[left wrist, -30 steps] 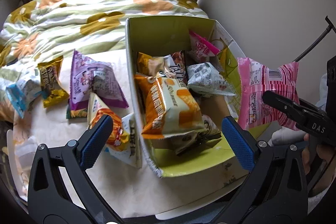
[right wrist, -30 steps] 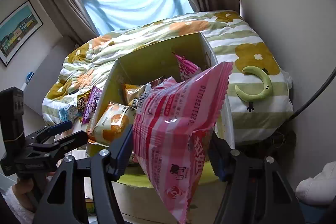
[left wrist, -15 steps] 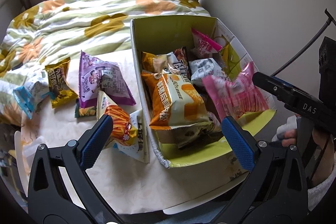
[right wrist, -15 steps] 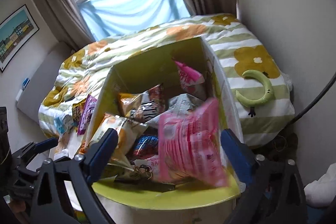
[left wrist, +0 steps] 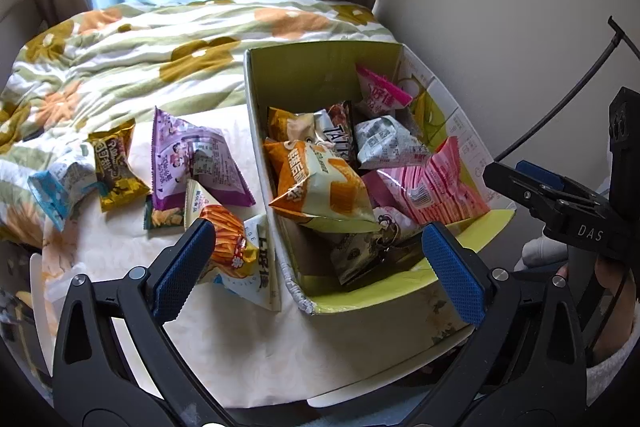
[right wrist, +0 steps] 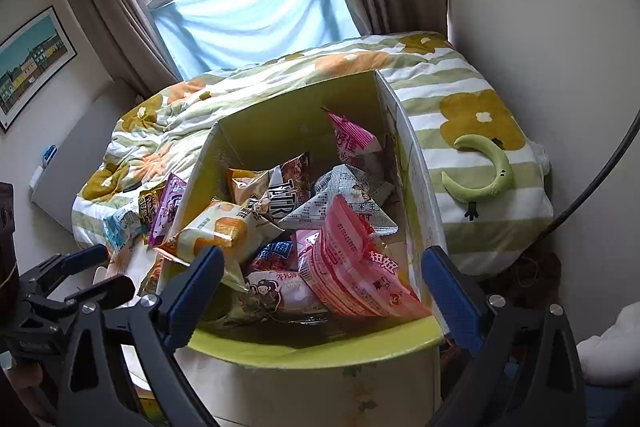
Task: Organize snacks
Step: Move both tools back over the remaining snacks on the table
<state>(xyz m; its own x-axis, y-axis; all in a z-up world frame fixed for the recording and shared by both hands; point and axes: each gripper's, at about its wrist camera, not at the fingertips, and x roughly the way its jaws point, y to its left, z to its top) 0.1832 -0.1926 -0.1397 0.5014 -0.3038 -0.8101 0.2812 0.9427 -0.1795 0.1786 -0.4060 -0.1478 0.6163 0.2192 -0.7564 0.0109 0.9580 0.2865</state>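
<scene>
The right gripper [right wrist: 322, 287] hangs just short of the near rim of the green box [right wrist: 304, 351], jaws spread wide with nothing clamped between them. Right past the blue pads [right wrist: 196, 291], the pink striped packet [right wrist: 356, 267] lies loose inside the box at about 1 o'clock from the gripper, leaning toward the right wall, not touched by either pad. A bit further in at 11 o'clock sits the orange bread packet [right wrist: 218, 231], then a dark packet [right wrist: 286, 195] and a white triangular packet [right wrist: 344, 199] near the middle, and at the far wall at 12 o'clock a small pink triangular packet [right wrist: 350, 141] standing on end.

The left gripper [left wrist: 316, 273] is also wide open and empty, hovering over the table [left wrist: 224, 347] with the box's near left corner between its jaws. At 10 o'clock from it, a packet with orange sticks on it [left wrist: 224, 247] lies on the table just outside the box wall. Further out at 10 to 11 o'clock are the purple packet [left wrist: 192, 159], a gold packet [left wrist: 114, 167] and a light blue packet [left wrist: 60, 187], all still outside the box. Beyond everything is the flowered quilt [left wrist: 160, 43], and in the right wrist view a green crescent cushion [right wrist: 488, 171] lies on it at 2 o'clock.
</scene>
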